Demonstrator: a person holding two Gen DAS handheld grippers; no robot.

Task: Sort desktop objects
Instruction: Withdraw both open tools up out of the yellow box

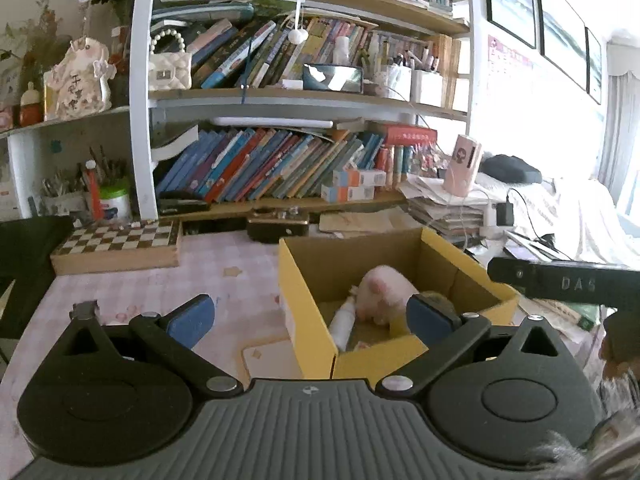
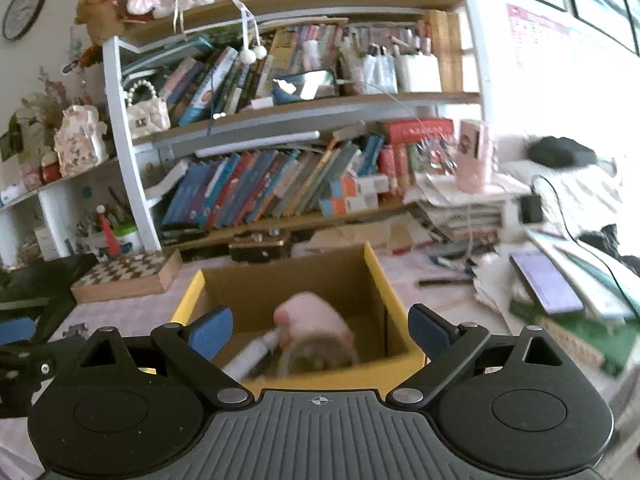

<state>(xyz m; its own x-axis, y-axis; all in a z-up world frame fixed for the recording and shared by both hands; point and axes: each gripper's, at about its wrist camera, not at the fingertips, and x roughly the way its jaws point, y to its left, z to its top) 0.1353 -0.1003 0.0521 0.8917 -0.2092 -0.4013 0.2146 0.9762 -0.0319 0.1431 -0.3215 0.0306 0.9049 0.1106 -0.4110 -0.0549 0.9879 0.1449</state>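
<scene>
An open yellow cardboard box [image 1: 308,320] stands on the pink patterned desk. Inside lie a pink plush toy [image 1: 384,292] and a white bottle [image 1: 344,322]. My left gripper [image 1: 310,314] hovers over the box's near left corner, open, nothing between its blue pads [image 1: 192,318]. In the right wrist view the box [image 2: 380,280] sits straight ahead, holding the plush toy [image 2: 316,320], the bottle [image 2: 256,352] and a blurred brown furry thing [image 2: 312,358]. My right gripper [image 2: 320,330] is open and empty above the box's near edge.
A chessboard box [image 1: 120,244] and a black case [image 1: 278,224] lie behind the yellow box, before a crowded bookshelf [image 1: 280,168]. A white card [image 1: 272,360] lies left of the box. Paper stacks, cables, pens [image 2: 444,280] and a lit tablet [image 2: 548,284] fill the right side.
</scene>
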